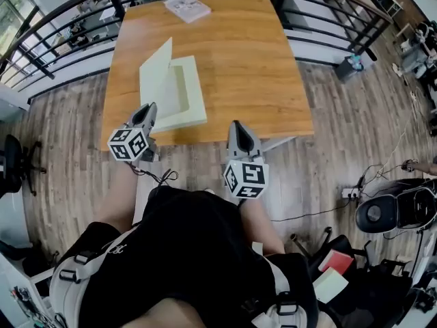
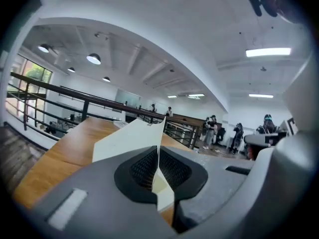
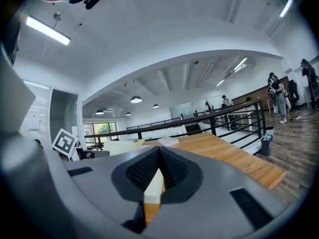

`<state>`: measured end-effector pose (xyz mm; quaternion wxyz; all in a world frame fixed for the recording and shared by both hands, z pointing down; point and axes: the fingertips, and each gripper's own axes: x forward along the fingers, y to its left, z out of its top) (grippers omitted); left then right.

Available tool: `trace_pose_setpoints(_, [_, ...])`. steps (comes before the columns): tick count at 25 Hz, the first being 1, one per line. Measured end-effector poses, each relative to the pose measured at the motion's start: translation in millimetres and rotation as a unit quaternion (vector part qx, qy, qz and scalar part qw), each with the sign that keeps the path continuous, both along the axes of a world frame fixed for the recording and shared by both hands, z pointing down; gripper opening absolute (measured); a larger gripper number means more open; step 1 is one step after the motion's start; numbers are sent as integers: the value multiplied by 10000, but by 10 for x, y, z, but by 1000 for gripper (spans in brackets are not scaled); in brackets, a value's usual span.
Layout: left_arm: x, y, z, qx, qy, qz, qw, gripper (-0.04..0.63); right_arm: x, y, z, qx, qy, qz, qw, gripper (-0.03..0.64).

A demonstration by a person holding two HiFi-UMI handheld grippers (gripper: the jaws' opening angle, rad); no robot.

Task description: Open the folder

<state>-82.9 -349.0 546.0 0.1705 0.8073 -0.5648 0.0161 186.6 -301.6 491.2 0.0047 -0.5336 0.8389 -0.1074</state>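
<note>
A cream folder (image 1: 190, 91) lies on the wooden table (image 1: 252, 60), near its front left. Its cover (image 1: 156, 70) stands lifted at a steep angle on the left side. My left gripper (image 1: 148, 109) is shut on the cover's near corner. In the left gripper view the thin cover (image 2: 130, 137) runs up from between the dark pads (image 2: 144, 169). My right gripper (image 1: 235, 124) hovers at the table's front edge, just right of the folder and apart from it. Its jaws meet at the tips (image 3: 159, 151); a pale strip shows in the gap below them.
A white booklet (image 1: 187, 7) lies at the table's far edge. Black railings (image 1: 328, 19) curve round behind the table. On the wooden floor stand an office chair (image 1: 15, 162) at left, and cables and gear (image 1: 389, 210) at right. People (image 2: 212, 131) stand far off.
</note>
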Motion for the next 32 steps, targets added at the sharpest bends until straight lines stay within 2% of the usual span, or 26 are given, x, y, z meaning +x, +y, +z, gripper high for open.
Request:
trace_pose_setpoints(2, [-279,102,-128,152,136,-450,9988,11,-96,-13,5,-17,4,-109,9999,5])
trace_pose_setpoints(4, [-567,216,-203,222,120,-890,9957,8,-200,-21,4,-26,-1,-223,9997,5])
trace_pose_setpoints(7, [-1024,367,-229,154,215,-1599,9868,6,-378,-42,6,-36,11,-388,9992,5])
trace_pose_setpoints(9, [-1319,485,-181,33,297,-2101,9772,6,-486,-54,12,-49,31,-488,9988,5])
trace_pose_setpoints(12, [-1721,683,-22,-203,190,-2745,9612,6,-633,-70,4,-66,52,-608,9981,5])
trace_pose_setpoints(16, [-2207,847,258,-689,-201,-3334,9401,6,-832,-116,-1,-88,111,-687,9975,5])
trace_pose_setpoints(20, [-2485,903,494,-1064,-490,-3736,9202,6,-943,-141,9,-109,202,-708,9972,5])
trace_pose_setpoints(24, [-2690,970,703,-1244,-737,-3943,9075,11,-969,-130,2,-109,280,-711,9970,5])
trace_pose_setpoints(29, [-3019,1034,1047,-1574,-453,-4061,8990,34,-1032,-152,20,-144,380,-706,9967,5])
trace_pose_setpoints(32, [-3161,1087,1262,-1735,-20,-4144,8934,43,-1076,-170,45,-171,410,-715,9965,5])
